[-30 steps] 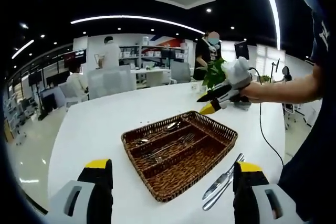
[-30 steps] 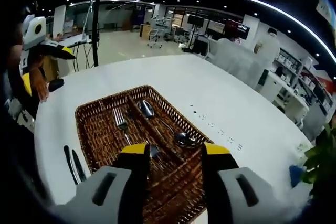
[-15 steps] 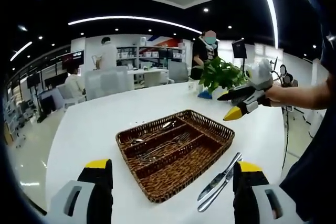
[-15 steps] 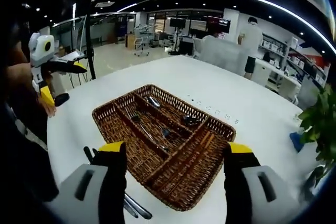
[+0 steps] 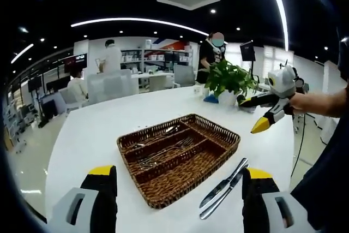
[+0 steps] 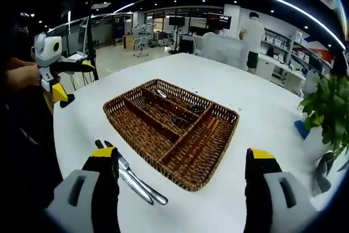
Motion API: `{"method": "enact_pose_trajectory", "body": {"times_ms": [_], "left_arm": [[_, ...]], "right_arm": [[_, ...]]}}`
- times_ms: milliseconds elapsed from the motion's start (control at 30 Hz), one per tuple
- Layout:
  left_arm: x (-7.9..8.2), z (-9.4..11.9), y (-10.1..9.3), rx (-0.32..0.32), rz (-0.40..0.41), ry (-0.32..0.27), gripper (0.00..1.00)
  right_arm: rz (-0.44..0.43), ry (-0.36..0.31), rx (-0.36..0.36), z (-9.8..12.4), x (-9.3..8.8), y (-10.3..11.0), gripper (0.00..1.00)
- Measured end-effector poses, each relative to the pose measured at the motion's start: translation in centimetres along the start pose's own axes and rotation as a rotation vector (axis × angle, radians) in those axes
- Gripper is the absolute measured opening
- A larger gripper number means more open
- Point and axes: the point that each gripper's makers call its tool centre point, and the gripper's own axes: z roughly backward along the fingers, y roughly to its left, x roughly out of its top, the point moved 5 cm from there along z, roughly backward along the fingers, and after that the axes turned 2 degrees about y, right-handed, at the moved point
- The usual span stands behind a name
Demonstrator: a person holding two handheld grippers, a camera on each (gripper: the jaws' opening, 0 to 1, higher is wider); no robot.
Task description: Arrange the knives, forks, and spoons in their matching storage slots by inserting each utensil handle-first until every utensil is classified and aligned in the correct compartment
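A brown wicker basket [image 5: 202, 172] with long slots sits in the middle of a white round table. Spoons [image 5: 163, 131] lie in its far slot and forks [image 5: 166, 151] in the middle one. Two knives [image 5: 222, 188] lie on the table beside its near right edge. My left gripper [image 5: 177, 200] is open and empty, short of the basket. My right gripper [image 5: 254, 114] hovers open at the right, above the table. In the right gripper view the basket [image 6: 143, 154] is ahead, the knives [image 6: 133, 179] lie low left, the right gripper [image 6: 182, 189] stands open and empty, and the left gripper [image 6: 76, 80] shows at far left.
A potted green plant [image 5: 229, 80] stands at the table's far right, by a small blue object [image 6: 301, 128]. A cable [image 5: 299, 145] hangs off the right edge. People stand and sit by desks in the background.
My right gripper has opened wide and drawn back from over the basket, swinging to the right. The left gripper has stayed nearly still and open.
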Motion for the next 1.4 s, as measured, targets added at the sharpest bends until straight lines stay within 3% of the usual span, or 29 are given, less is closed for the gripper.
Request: {"method": "enact_pose_trajectory", "body": {"times_ms": [433,1400], "left_arm": [[-0.8,1.3,-2.3,-0.013,-0.048,0.011,1.00],[-1.3,0.9,-3.2,-0.066,-0.074,0.036,0.97]], "right_arm": [[-0.015,0.018,-0.016,3.1,-1.7,1.2,0.99],[0.005,0.055,-0.023,3.6,-2.5,1.6,0.98]]}}
